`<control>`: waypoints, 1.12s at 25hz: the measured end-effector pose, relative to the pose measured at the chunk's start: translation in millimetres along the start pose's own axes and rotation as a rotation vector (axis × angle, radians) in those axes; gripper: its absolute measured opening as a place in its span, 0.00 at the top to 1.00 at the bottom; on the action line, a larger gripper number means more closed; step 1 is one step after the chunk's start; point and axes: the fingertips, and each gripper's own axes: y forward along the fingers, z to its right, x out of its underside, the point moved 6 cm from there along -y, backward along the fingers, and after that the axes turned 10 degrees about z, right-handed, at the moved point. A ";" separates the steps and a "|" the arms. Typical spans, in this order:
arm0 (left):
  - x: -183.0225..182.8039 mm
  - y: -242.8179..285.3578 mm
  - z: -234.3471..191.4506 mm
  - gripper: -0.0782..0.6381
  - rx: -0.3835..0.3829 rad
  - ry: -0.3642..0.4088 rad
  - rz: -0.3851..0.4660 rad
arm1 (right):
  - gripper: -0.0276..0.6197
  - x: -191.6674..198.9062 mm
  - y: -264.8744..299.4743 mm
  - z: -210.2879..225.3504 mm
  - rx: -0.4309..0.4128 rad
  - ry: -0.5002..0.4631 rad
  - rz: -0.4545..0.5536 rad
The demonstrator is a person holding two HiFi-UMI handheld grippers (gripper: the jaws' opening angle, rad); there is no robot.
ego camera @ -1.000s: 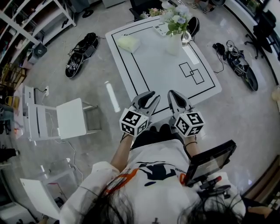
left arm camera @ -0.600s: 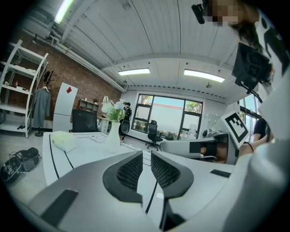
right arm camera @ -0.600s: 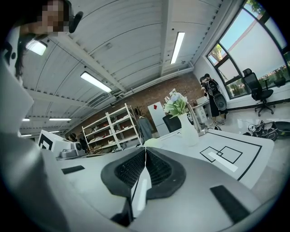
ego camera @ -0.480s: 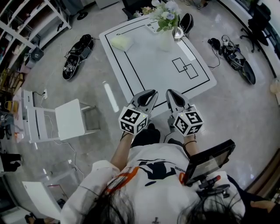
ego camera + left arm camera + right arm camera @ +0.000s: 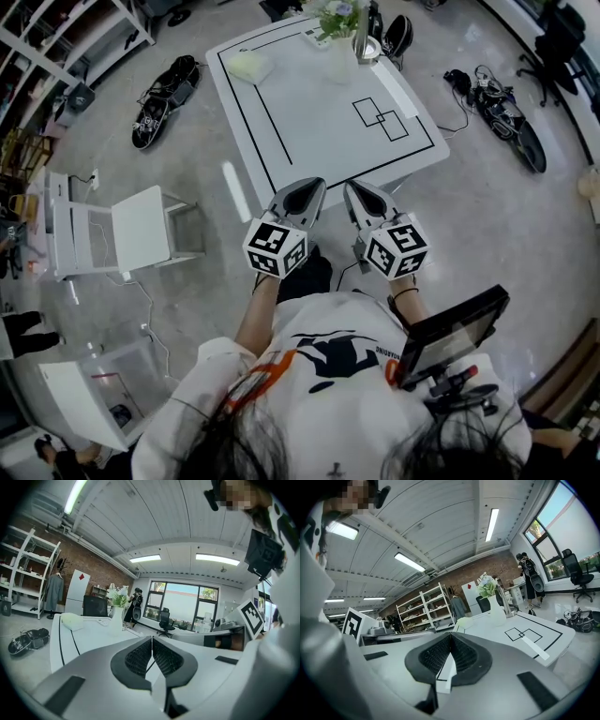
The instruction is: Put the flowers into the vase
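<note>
The left gripper (image 5: 314, 185) and right gripper (image 5: 351, 187) are both clenched on nothing, near the bench's (image 5: 309, 112) near edge. The vase (image 5: 342, 62), with the flowers (image 5: 336, 17) upright in it, stands well apart at the far edge, straight ahead and slightly nearer the right gripper.

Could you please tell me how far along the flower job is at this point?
Done: the flowers stand in the white vase at the far end of the table. In hand: nothing; the left tongs have just closed empty, and the right tongs are shut empty, both held by the near edge. Left: apparently nothing; no loose flower shows on the table.
</note>
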 end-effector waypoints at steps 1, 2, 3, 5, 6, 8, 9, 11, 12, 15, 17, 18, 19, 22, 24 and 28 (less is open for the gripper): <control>1.7 -1.0 7.3 0.87 -0.004 0.000 0.003 | 0.94 0.5 -7.2 0.4 -0.006 -0.002 -0.003; 3.5 -2.0 14.9 0.88 -0.008 -0.001 0.005 | 0.94 1.0 -14.8 1.0 -0.010 -0.005 -0.007; 5.8 -3.2 22.4 0.88 -0.011 -0.002 0.007 | 0.94 1.8 -22.5 1.7 -0.013 -0.007 -0.011; 11.5 -7.2 36.7 0.88 -0.019 -0.005 0.009 | 0.94 4.3 -37.7 2.7 -0.019 -0.009 -0.019; 14.6 -9.8 43.4 0.88 -0.022 -0.006 0.010 | 0.94 6.0 -45.0 3.0 -0.022 -0.010 -0.022; 20.4 -15.3 56.6 0.88 -0.027 -0.007 0.010 | 0.94 9.2 -59.1 3.3 -0.026 -0.011 -0.026; 23.1 -17.9 63.2 0.88 -0.027 -0.006 0.009 | 0.94 10.7 -65.9 3.4 -0.027 -0.011 -0.028; 28.1 -23.1 76.6 0.88 -0.025 -0.004 0.003 | 0.94 13.8 -79.5 3.3 -0.027 -0.008 -0.029; 30.4 -25.8 83.2 0.88 -0.023 -0.003 0.001 | 0.94 15.4 -86.4 2.9 -0.027 -0.006 -0.029; 35.4 -34.9 101.6 0.88 -0.021 -0.007 -0.003 | 0.94 18.8 -106.3 -1.0 -0.028 -0.001 -0.029; 37.2 -41.8 113.1 0.88 -0.022 -0.012 -0.003 | 0.94 19.3 -119.0 -5.3 -0.032 -0.003 -0.028; 38.1 -45.1 118.6 0.88 -0.023 -0.014 -0.002 | 0.94 19.4 -125.3 -7.3 -0.034 -0.005 -0.026; 39.2 -48.1 124.0 0.88 -0.024 -0.015 -0.003 | 0.94 19.5 -131.4 -8.9 -0.035 -0.008 -0.025; 43.3 -54.6 139.1 0.88 -0.023 -0.015 -0.007 | 0.94 20.6 -147.7 -10.3 -0.034 -0.010 -0.023; 46.5 -56.4 148.0 0.88 -0.021 -0.015 -0.010 | 0.94 21.5 -157.0 -8.3 -0.031 -0.003 -0.021; 50.5 -56.5 161.1 0.88 -0.015 -0.005 -0.022 | 0.94 20.1 -170.1 -3.1 -0.026 0.003 -0.009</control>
